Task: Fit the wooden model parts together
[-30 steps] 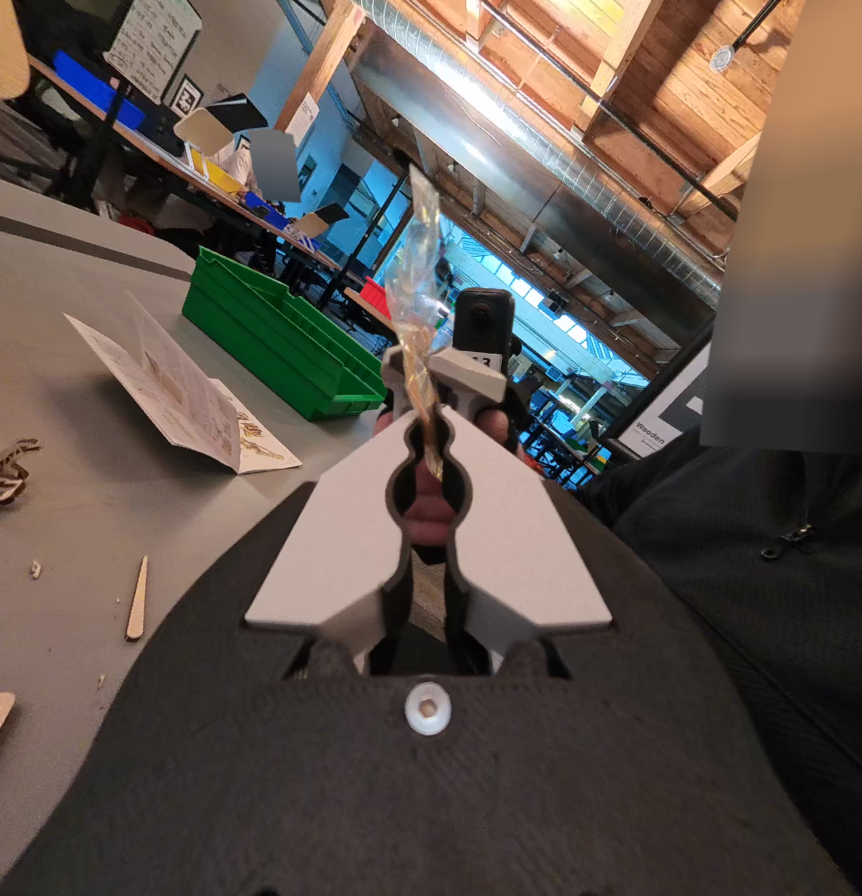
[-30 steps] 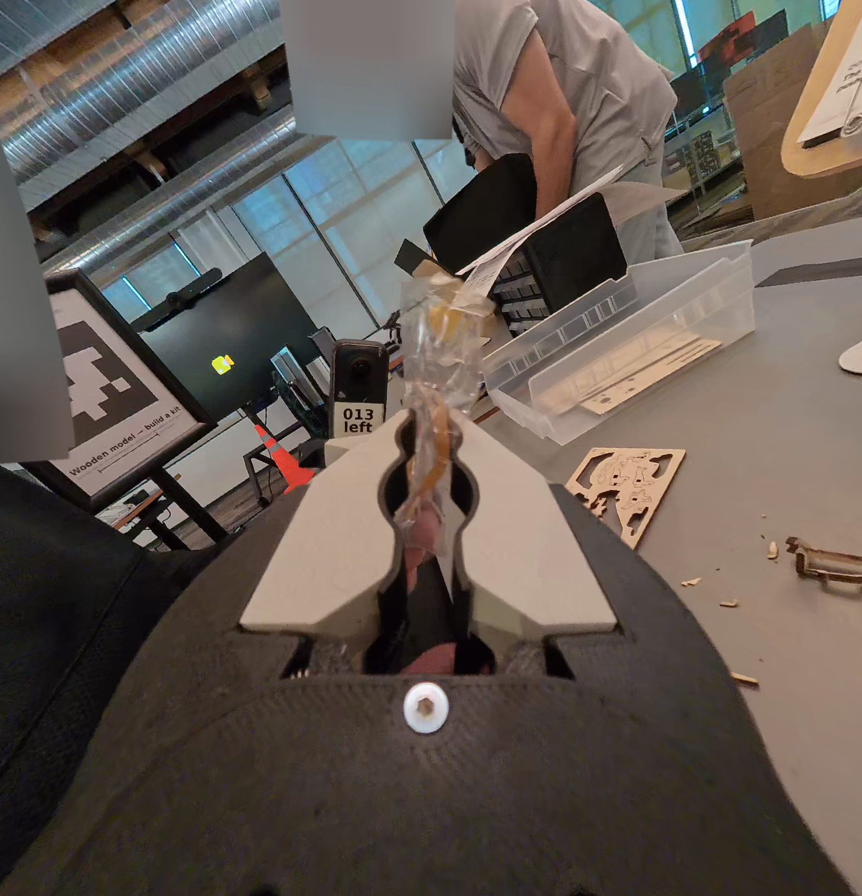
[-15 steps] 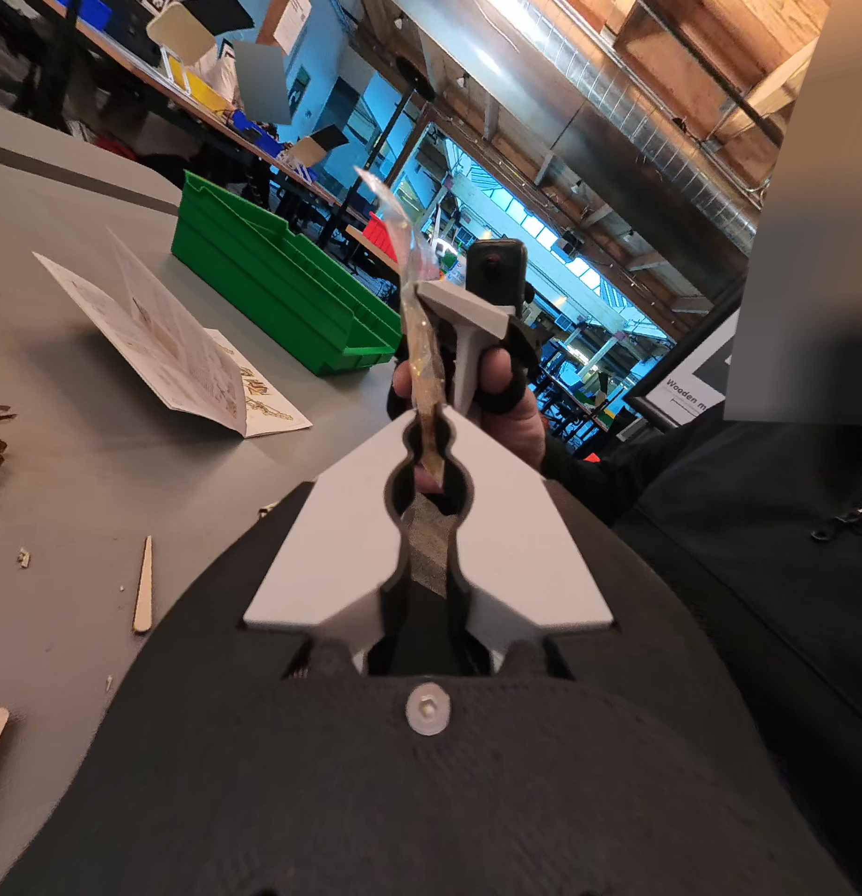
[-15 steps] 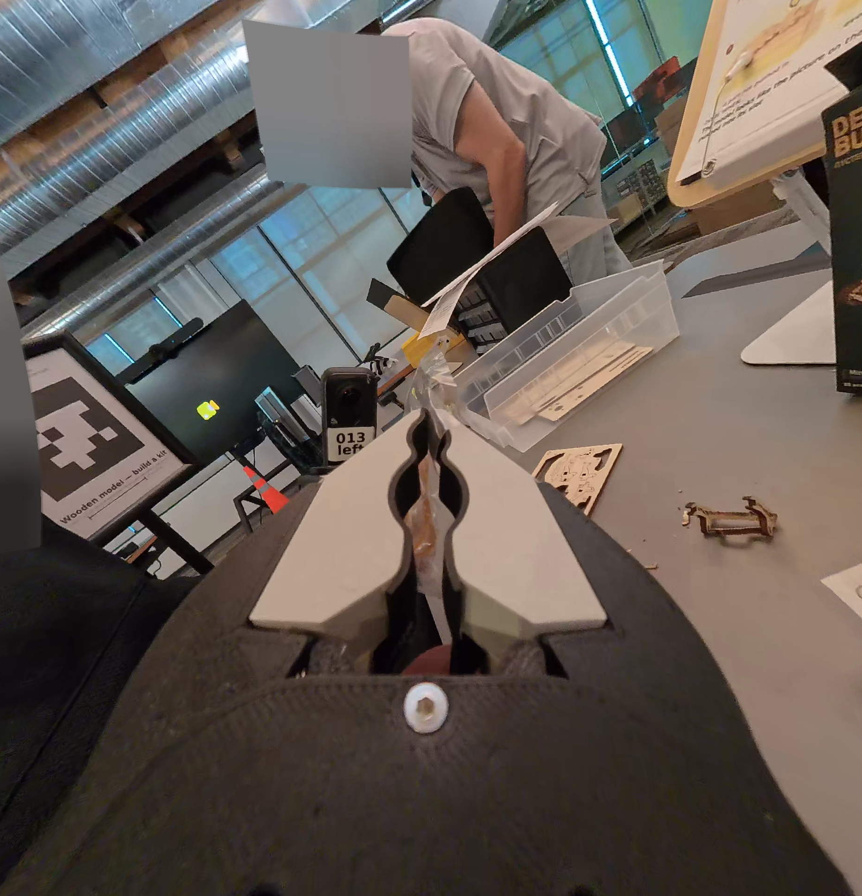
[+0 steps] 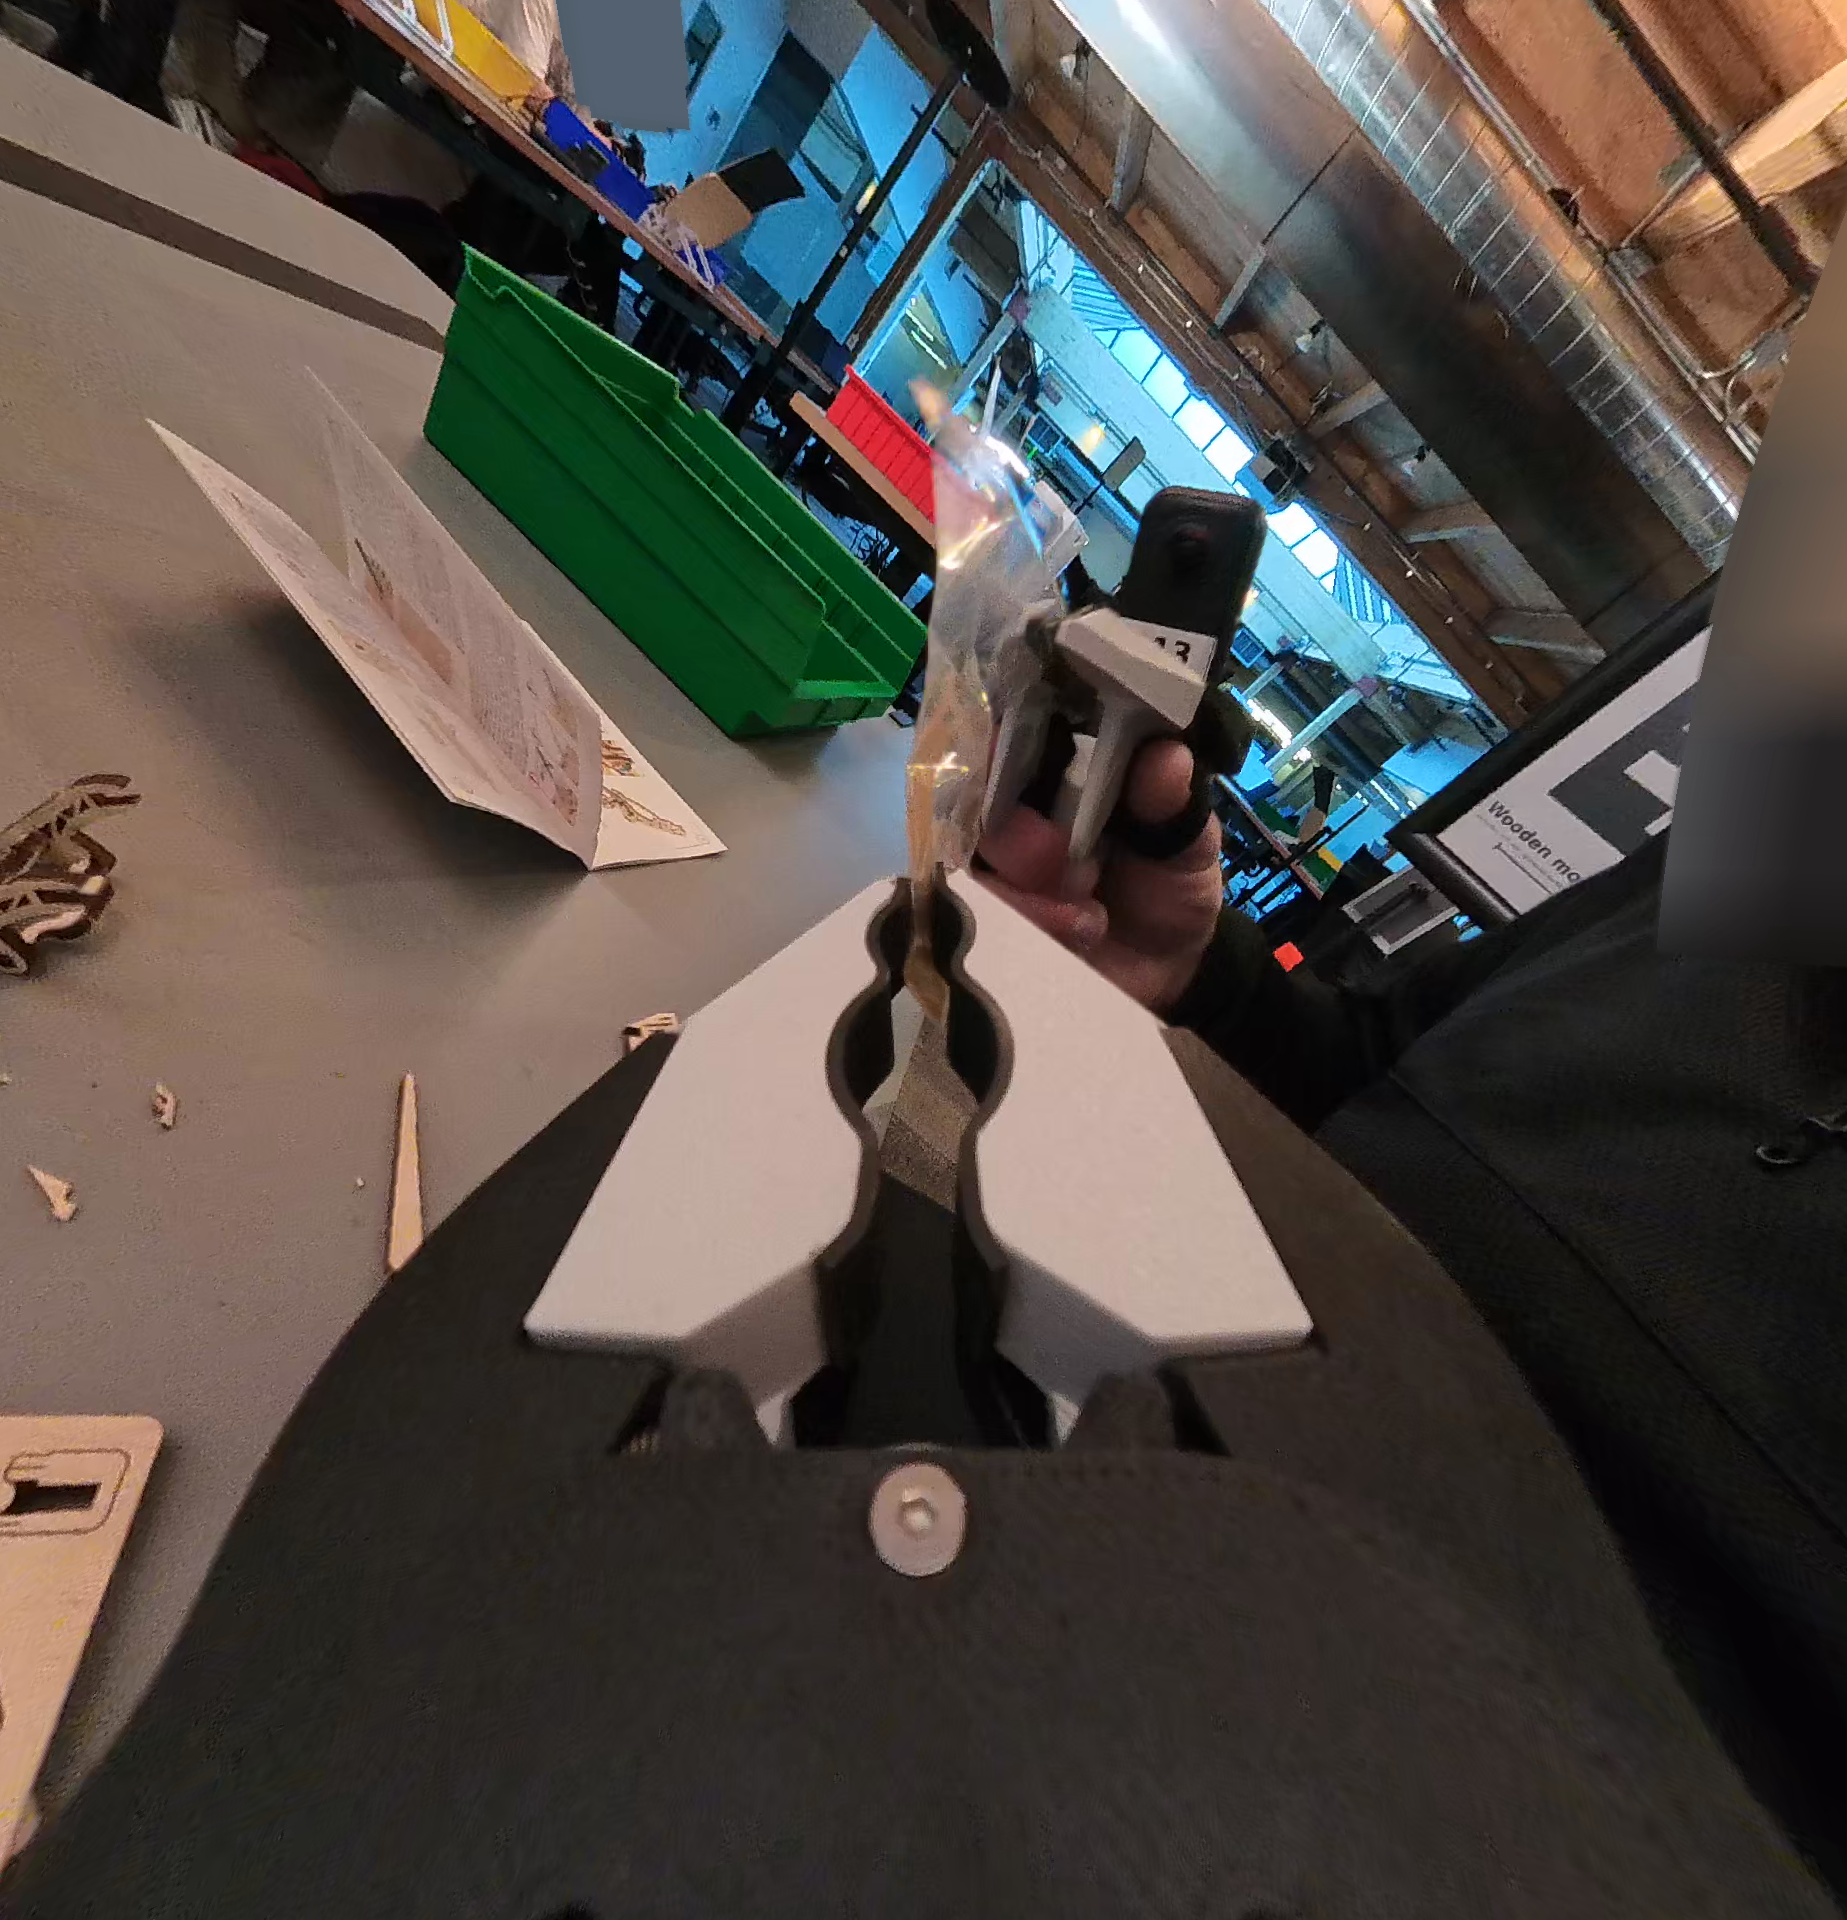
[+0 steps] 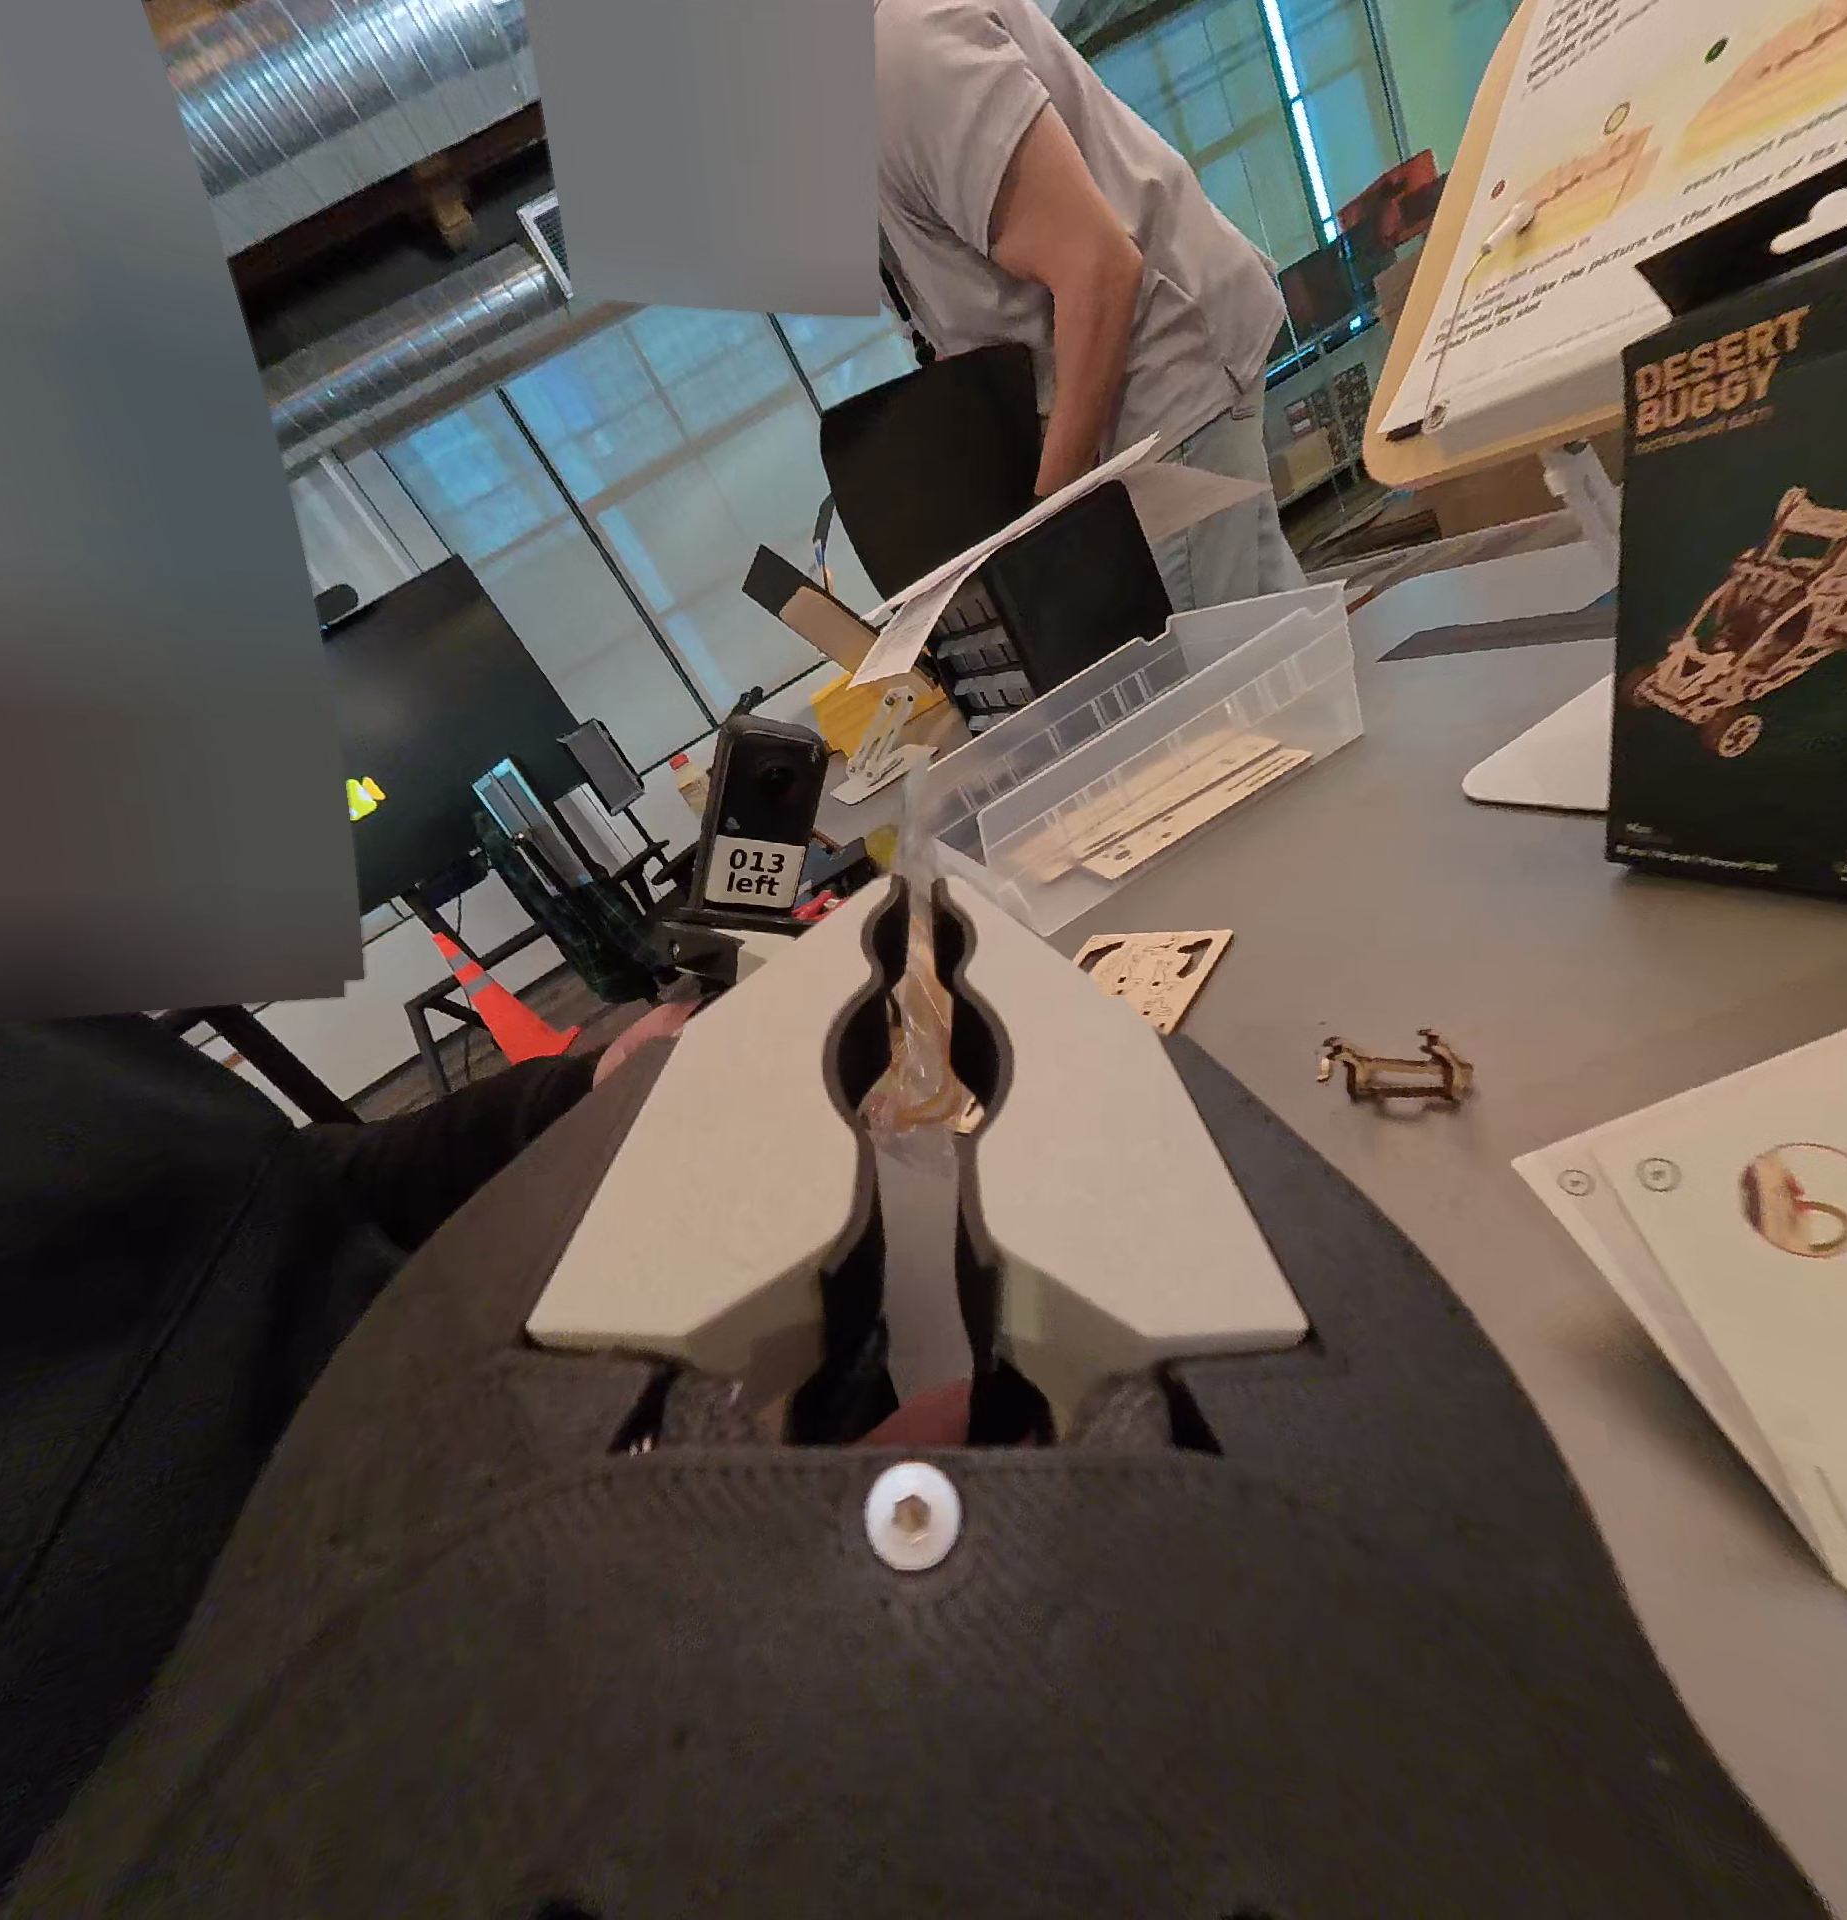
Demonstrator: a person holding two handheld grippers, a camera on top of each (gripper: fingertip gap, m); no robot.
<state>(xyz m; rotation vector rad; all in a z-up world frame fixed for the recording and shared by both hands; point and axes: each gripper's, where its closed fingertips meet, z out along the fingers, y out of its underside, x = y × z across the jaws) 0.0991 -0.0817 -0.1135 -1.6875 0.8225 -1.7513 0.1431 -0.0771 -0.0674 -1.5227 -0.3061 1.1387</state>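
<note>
Both grippers, left gripper (image 5: 920,896) and right gripper (image 6: 920,896), clamped on one clear plastic bag (image 5: 976,623).

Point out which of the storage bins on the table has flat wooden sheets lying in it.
The clear plastic bin, seen in the right wrist view: pale wooden sheets show through its wall. The green bin in the left wrist view shows no sheets; its inside is mostly hidden.

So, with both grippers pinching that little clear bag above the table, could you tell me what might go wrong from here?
1. The clear bag is held between the left gripper and right gripper; pulling apart may burst it and scatter what is inside.
2. Anything falling out could get lost among the wood scraps on the table.
</note>
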